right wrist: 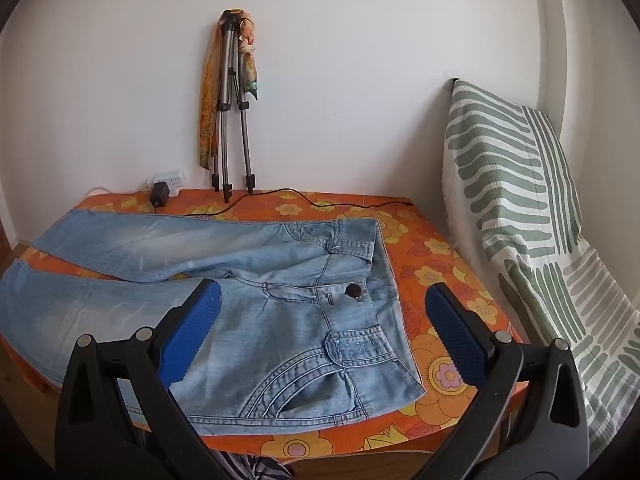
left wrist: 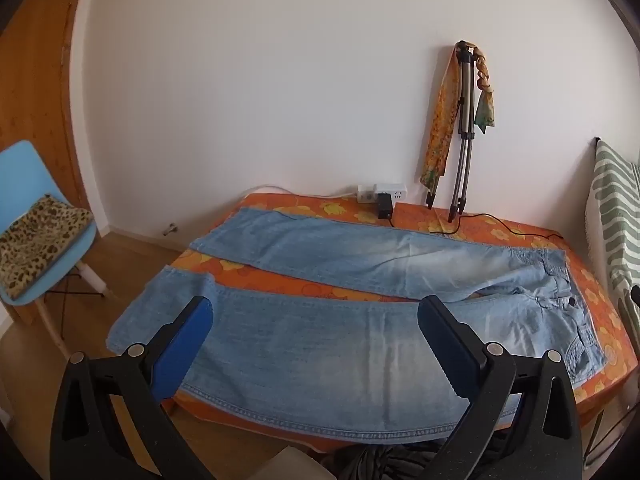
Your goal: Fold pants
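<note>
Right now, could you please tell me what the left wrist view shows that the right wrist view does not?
Only the left wrist view shows the blue chair with a leopard-print cushion, the wooden door, and both leg hems. Only the right wrist view shows the dark button clearly, the front pocket, and the striped cloth's full drape. Both share the jeans spread flat on the orange floral table, the tripod with a scarf, the power strip, and open fingers above the denim.
</note>
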The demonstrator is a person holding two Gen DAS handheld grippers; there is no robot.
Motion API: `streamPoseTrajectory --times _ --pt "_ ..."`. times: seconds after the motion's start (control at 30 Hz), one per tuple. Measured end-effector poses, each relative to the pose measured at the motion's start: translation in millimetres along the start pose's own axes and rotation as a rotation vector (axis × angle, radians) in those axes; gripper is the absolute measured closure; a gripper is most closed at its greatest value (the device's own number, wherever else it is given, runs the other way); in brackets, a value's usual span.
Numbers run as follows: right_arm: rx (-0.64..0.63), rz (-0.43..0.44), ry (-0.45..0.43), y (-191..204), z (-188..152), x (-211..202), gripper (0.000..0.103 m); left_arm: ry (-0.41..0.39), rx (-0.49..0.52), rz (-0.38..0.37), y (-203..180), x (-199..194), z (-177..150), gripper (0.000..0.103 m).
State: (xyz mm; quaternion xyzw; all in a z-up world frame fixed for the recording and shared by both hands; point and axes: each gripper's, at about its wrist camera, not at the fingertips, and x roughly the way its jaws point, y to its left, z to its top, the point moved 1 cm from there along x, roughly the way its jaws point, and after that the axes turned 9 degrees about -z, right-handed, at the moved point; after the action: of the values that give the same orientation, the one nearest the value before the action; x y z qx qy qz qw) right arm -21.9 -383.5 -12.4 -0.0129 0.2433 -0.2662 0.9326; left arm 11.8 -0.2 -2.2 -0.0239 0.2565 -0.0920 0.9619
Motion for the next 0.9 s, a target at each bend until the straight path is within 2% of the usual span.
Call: streamPoseTrajectory --times 0.9 --pt "0.013 0.007 0.005 7.9 -1.2 7.7 0.0 -0.001 -0.001 0.019 2.5 0.5 1.6 0.001"
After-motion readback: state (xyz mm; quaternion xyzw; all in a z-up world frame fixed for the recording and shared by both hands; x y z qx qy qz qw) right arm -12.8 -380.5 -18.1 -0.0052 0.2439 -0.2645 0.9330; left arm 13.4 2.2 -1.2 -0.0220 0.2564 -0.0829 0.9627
